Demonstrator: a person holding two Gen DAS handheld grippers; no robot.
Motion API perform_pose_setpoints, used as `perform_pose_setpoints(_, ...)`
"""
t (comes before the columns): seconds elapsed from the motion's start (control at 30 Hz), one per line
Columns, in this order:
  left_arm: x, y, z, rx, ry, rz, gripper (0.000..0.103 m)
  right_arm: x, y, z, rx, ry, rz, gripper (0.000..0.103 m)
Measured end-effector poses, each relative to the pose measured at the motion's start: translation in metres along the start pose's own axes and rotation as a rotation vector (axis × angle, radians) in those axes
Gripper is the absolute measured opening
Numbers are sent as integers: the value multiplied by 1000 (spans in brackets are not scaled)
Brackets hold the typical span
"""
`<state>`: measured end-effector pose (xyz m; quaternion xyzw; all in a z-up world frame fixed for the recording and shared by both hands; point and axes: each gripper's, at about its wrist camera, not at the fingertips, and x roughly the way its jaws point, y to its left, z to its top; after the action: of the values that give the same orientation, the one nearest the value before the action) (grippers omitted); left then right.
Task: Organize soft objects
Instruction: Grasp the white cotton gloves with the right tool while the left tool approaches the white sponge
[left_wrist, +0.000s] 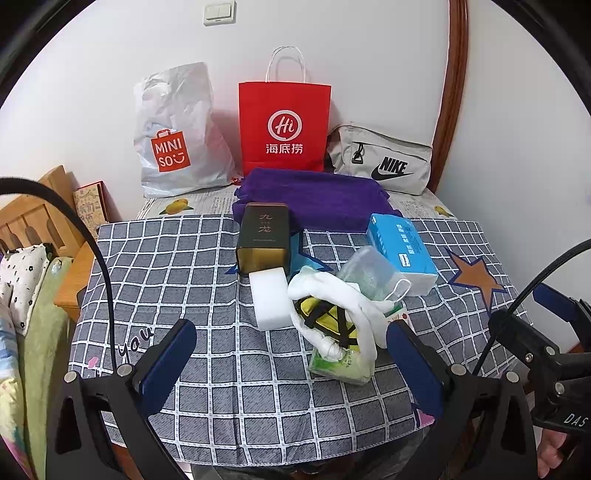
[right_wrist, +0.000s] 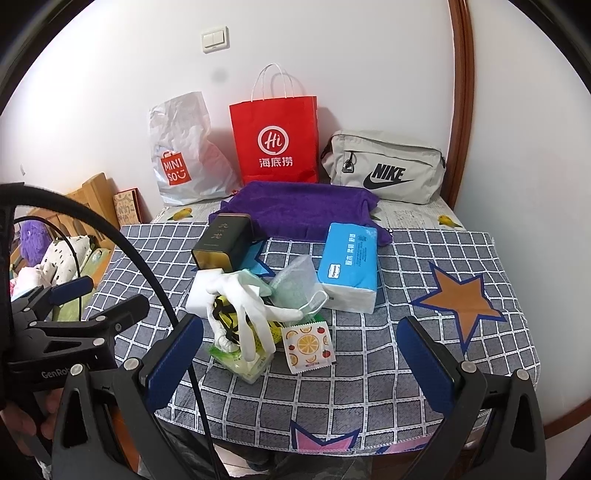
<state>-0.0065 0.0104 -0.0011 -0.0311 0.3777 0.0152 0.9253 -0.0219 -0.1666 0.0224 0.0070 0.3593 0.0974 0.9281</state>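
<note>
A pile of soft things lies mid-table on the checked cloth (left_wrist: 207, 266): a white glove (left_wrist: 332, 291) over a yellow pouch (left_wrist: 332, 317), a green tissue pack (left_wrist: 340, 363), a white sponge (left_wrist: 271, 299), a bagged mask (left_wrist: 369, 273), a blue tissue pack (left_wrist: 400, 247) and a folded purple towel (left_wrist: 317, 199). My left gripper (left_wrist: 291, 343) is open and empty, near the pile's front. My right gripper (right_wrist: 301, 350) is open and empty, in front of the pile (right_wrist: 240, 317) and a fruit-print sachet (right_wrist: 308, 345).
A dark tin box (left_wrist: 264, 236) lies behind the sponge. A Miniso plastic bag (left_wrist: 177, 136), a red paper bag (left_wrist: 284, 125) and a grey Nike pouch (left_wrist: 384, 158) stand against the wall. A wooden bed frame (left_wrist: 40, 214) with bedding is at left.
</note>
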Motion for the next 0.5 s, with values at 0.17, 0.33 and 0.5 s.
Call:
perform_pose_setpoints(0.17, 14, 6, -2, -11, 10, -17, 103, 12, -2, -3, -7, 16, 3, 103)
perform_pose_setpoints(0.33, 36, 14, -13, -15, 60, -6, 103, 36, -12, -12, 46, 67, 32, 103)
perform_pose_setpoints(0.5, 62, 28, -27, -29, 118, -17, 103, 69, -19, -21, 92, 99, 80, 100)
